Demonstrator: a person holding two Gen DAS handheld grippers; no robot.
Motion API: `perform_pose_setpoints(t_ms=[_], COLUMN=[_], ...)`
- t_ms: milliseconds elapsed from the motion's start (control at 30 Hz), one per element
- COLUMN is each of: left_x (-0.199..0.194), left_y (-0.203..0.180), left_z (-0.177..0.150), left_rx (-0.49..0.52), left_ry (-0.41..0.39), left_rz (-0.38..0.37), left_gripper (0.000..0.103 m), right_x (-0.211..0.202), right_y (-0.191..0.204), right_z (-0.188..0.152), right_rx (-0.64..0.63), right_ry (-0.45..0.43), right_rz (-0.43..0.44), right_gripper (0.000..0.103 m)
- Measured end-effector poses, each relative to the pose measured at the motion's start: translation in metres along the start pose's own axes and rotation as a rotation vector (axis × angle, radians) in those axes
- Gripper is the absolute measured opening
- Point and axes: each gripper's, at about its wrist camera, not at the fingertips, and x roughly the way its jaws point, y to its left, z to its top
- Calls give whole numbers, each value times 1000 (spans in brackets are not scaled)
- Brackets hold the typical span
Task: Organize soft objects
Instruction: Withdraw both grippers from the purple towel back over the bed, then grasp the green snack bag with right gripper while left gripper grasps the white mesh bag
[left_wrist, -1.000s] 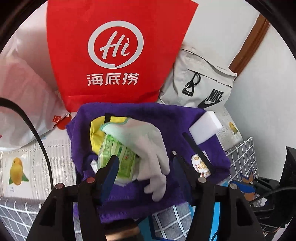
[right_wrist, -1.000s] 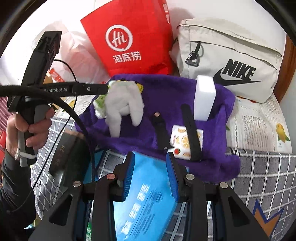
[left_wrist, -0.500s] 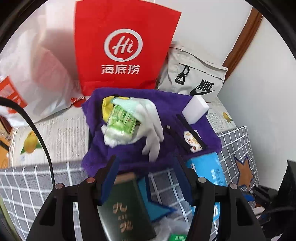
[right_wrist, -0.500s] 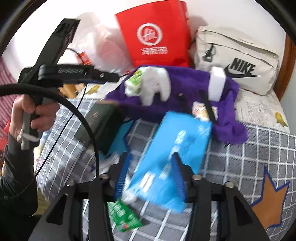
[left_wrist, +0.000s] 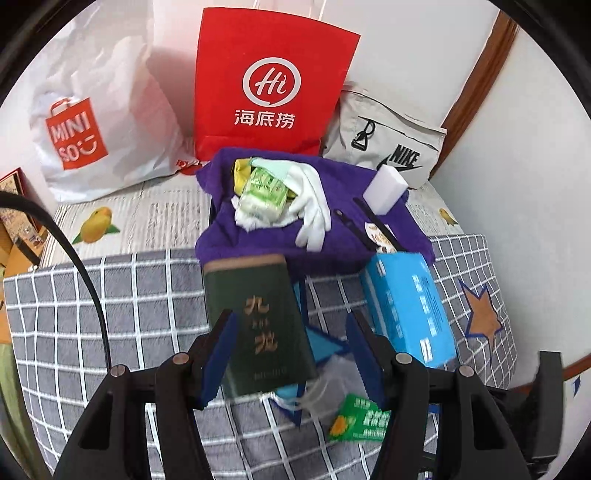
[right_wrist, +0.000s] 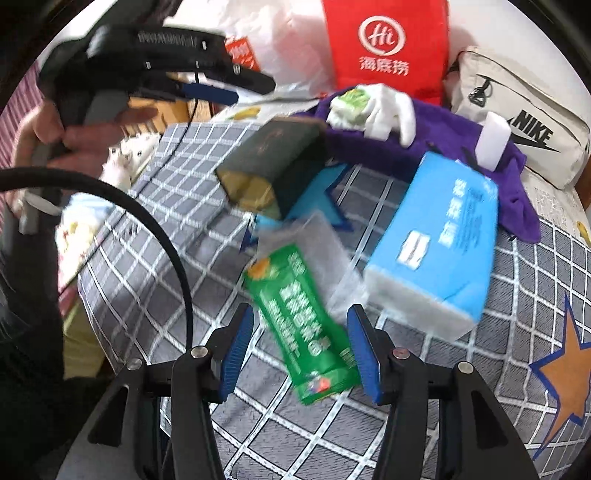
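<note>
Soft objects sit heaped on the purple towel (left_wrist: 280, 243): a white glove (left_wrist: 314, 199) draped over a green tissue pack (left_wrist: 264, 190), with a white sponge block (left_wrist: 386, 188) at the towel's right end. Left gripper (left_wrist: 290, 350) has its jaws spread wide, holding nothing; a dark green box (left_wrist: 258, 317), which leans against the towel's near edge, appears between them, contact not discernible. Right gripper (right_wrist: 301, 350) is likewise wide apart and empty, hovering over a green sachet (right_wrist: 299, 325) lying in front of the towel on the grey checked cover (right_wrist: 461, 369). A blue tissue box (right_wrist: 439, 236) rests against the towel's near right edge.
</note>
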Motion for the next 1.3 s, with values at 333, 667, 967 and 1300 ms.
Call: perform_pose_setpoints(t_ms=[333,667,967,1300], left_x=[-19,-23,-14,29], left_y=[7,12,-1,-42], left_z=[-50,-66,-86,-116], left_rx=[-9,-15,25,122], left_ry=[6,10,43,113], left_rz=[5,-2,-12,-66], left_gripper=[62,62,62,80], right_x=[38,55,32,-12], right_y=[16,18,4,-21], right_z=[-6,-12,-32,-51], right_rx=[-147,-176,-18,100], right_ry=[23,71,78,-1], right_rz=[-58,-120,-16,-59], right_gripper=[67,51,35,35])
